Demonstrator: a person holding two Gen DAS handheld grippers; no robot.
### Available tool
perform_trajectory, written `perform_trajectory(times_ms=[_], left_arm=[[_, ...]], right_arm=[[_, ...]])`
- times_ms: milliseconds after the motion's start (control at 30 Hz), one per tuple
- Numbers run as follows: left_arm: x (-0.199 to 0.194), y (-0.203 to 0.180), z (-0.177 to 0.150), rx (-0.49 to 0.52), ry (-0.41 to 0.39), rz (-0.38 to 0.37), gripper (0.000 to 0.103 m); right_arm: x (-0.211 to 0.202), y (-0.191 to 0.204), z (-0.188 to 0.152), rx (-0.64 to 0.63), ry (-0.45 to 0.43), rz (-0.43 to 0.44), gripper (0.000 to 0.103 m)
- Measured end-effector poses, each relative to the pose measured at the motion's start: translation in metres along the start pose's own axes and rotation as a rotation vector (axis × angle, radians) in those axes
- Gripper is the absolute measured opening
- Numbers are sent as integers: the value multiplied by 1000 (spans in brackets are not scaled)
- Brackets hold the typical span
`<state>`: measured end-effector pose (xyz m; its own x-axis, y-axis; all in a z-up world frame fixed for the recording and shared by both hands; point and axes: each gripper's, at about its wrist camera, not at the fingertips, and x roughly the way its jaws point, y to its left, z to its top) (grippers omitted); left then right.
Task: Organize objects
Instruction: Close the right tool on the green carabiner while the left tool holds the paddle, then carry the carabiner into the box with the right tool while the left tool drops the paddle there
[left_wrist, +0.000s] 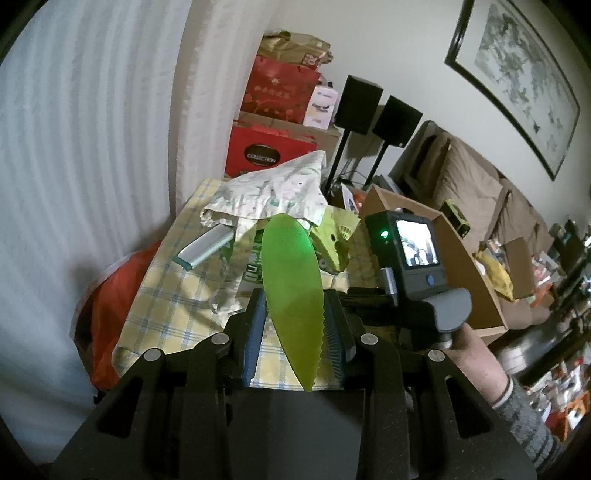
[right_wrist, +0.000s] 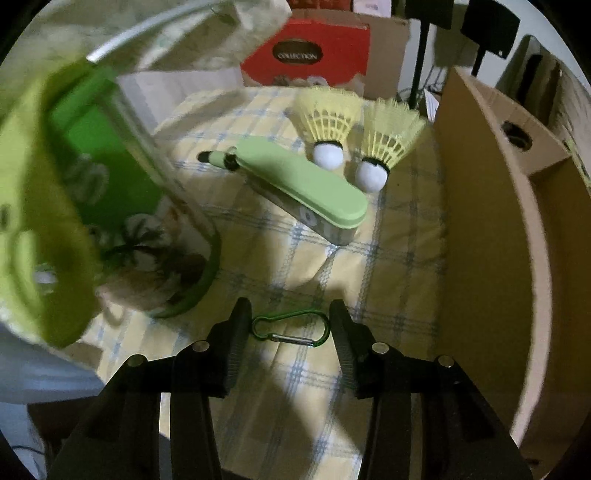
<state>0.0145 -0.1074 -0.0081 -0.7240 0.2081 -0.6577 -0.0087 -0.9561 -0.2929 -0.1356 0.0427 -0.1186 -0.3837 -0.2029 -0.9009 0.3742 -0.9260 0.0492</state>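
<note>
My left gripper (left_wrist: 295, 332) is shut on a translucent green serrated plastic blade (left_wrist: 291, 288), which stands up between the ribbed pads over the yellow checked cloth (left_wrist: 166, 306). My right gripper (right_wrist: 290, 332) is shut on a small green carabiner (right_wrist: 291, 328), held crosswise just above the checked cloth (right_wrist: 332, 258). Beyond it lie a pale green case (right_wrist: 306, 184), a small green and black cap (right_wrist: 218, 158) and two yellow shuttlecocks (right_wrist: 328, 125) (right_wrist: 388, 147). A blurred green container (right_wrist: 110, 192) fills the left of the right wrist view.
A cardboard box (right_wrist: 480, 229) walls off the right side, also seen as the cardboard box (left_wrist: 469, 266). A patterned bag (left_wrist: 273, 192) and a silver flat case (left_wrist: 207, 247) lie on the cloth. Red boxes (left_wrist: 269, 147), speakers (left_wrist: 358, 103) and a sofa (left_wrist: 480, 184) stand behind.
</note>
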Motion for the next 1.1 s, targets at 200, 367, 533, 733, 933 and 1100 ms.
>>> perform_trajectory(times_ms=[200,367,533,733,933,1100], left_arm=[[-3,-7,-2,16,0,-5,29],[-6,-18,-4,37,0,-14,29],[-7,-32,-6,63,3,-23,29],[-4,-51,-5,88,3,-27,29],[2,-68,2,108,-7,-21,29],[9,-79,7,122,-11,-13,29]], right_arm=[[-39,5,-9,-36,-72,7,44],[-68,5,-17,-47,-127,12,44],[-97,-3,-24,-40,-178,12,44],[-124,-16,-34,-21,-231,-12,45],[-145,-32,-46,11,-283,-20,45],[-159,-43,-55,34,-322,-41,45]])
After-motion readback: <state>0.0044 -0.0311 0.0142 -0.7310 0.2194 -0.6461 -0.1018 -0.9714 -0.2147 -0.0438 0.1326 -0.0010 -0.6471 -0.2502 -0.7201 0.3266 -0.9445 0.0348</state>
